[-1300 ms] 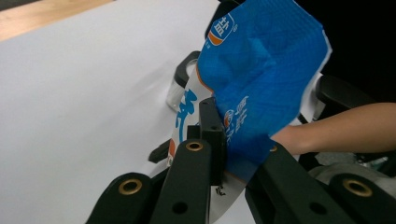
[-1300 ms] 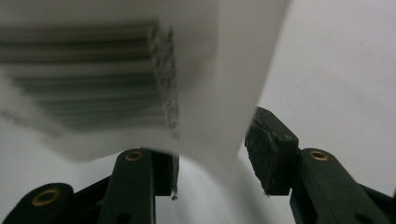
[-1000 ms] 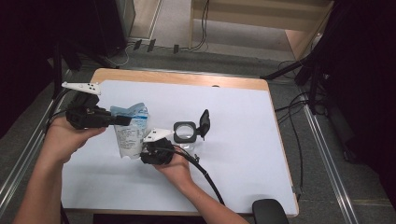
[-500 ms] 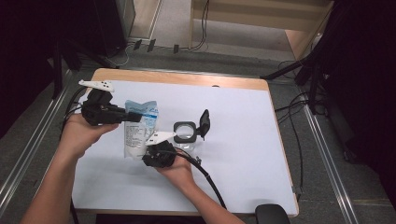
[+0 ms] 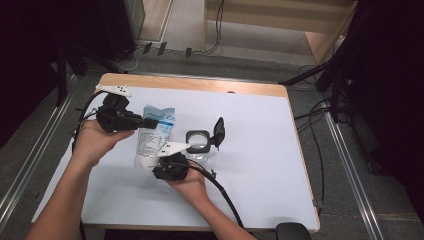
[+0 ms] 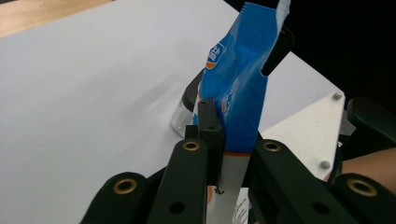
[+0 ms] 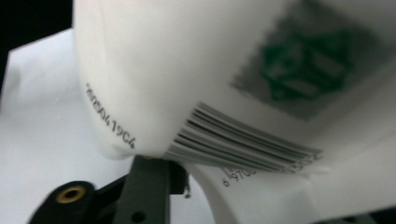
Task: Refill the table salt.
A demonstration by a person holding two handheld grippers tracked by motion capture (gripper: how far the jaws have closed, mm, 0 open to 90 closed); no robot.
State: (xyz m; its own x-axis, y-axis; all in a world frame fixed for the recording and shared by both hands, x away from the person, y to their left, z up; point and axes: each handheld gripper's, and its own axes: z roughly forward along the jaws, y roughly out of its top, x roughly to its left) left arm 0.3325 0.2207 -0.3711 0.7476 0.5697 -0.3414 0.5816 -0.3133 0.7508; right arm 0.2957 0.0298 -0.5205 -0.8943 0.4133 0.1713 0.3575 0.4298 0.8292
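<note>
Left tongs (image 6: 224, 140) pinching the blue crimped end of the pouch (image 5: 152, 135), jaws pressed nearly together on the thin film. Right tongs (image 5: 159, 161) clamped on the pouch's white lower end, barcode side right up against the right gripper view; the film bulges over the one jaw that shows. The jaws have just been closing, with the pouch between them.

Pouch is held between the two tongs just above the tabletop (image 5: 260, 150), mid-left, tilted, blue end toward the far edge. Small clear jar (image 5: 198, 144) with its black flip lid (image 5: 218, 132) open stands just beside the pouch, on its right.

Risks, judged: the left grip sits on slick folded film, so a sideways pull could slip it out or tear the seal unevenly. Right tongs squeezing the full body could squirt contents once the top opens. The jar is close enough that a swinging pouch or hand could tip it.
</note>
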